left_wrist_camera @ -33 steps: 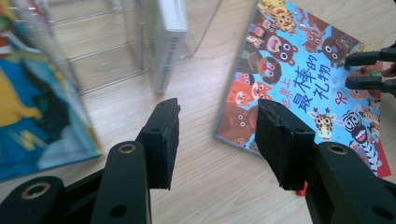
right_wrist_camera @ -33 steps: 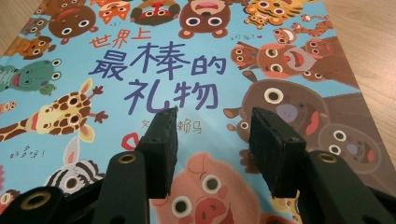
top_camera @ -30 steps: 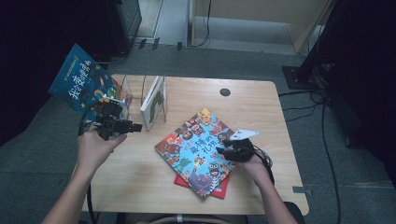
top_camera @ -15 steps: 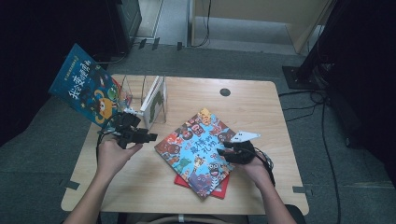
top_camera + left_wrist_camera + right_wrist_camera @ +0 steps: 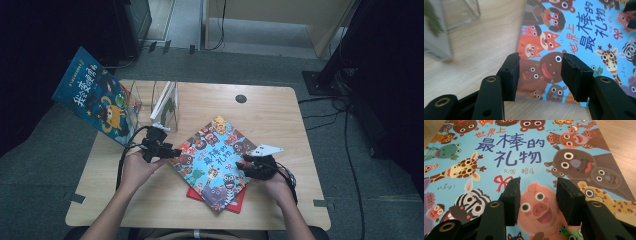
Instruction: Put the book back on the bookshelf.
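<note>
The animal picture book (image 5: 214,160) is lying face up, turned diagonally, in the middle of the counter (image 5: 280,112), toward its near edge, resting on a red book (image 5: 235,202) whose corner is peeking out beneath it. It is looking thin, wide and stiff-covered with a glossy face, so it is probably light but slippery and liable to flex or sag if lifted by 1 corner; an edge pinch at the spine side or along a free edge, where jaws can slip under the cover, is looking like the sounder hold.

The right hand-held gripper (image 5: 537,202) is hovering low over the pig on the cover, jaws apart and holding nothing. The left hand-held gripper (image 5: 539,75) is pointing at the book's left edge, jaws apart and empty too, with bare wood under its near side.

A clear book stand (image 5: 160,102) with a white book is sitting near the far-left corner, and a blue book (image 5: 95,102) is leaning beyond the left edge.

Compared with half a second ago, the left hand-held gripper is now closer to the book's edge, while the right one is staying put
</note>
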The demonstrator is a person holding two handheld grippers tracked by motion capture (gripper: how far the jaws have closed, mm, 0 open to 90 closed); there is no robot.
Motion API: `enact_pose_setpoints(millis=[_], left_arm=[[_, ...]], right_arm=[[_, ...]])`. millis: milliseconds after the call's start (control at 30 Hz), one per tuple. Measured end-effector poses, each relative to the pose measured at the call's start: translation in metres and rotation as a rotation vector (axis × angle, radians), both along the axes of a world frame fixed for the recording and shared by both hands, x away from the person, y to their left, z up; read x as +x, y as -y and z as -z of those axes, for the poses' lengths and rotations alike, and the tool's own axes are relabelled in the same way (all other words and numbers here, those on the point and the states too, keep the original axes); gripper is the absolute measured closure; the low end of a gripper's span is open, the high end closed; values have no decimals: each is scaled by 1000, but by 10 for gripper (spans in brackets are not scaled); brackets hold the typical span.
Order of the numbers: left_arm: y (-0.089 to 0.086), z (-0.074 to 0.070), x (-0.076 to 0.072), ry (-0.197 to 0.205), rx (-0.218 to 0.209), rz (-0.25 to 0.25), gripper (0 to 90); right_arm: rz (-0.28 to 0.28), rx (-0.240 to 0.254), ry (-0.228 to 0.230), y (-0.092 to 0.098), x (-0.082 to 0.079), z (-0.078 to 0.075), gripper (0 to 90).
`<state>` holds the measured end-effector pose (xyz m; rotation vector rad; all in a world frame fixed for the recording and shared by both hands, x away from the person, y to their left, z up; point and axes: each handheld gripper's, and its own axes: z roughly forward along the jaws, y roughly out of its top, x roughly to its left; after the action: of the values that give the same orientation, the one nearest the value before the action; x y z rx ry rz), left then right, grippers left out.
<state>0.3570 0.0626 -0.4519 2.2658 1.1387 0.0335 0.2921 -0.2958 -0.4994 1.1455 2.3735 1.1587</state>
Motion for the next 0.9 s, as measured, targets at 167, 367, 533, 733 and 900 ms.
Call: enact_pose_setpoints(millis=[167,367,533,733,900], left_arm=[[9,14,2,-21,19,30,490],[11,20,5,-17,-14,41,481],[14,21,2,20,5,53,495],[10,25,0,23,-50,19,491],[5,29,-4,63,-81,36,501]], right_arm=[[17,6,3,3,-5,1,588],[58,35,-19,10,-9,1,635],[67,38,-10,17,-14,2,659],[86,38,-9,23,-20,2,660],[93,38,-7,26,-23,2,663]])
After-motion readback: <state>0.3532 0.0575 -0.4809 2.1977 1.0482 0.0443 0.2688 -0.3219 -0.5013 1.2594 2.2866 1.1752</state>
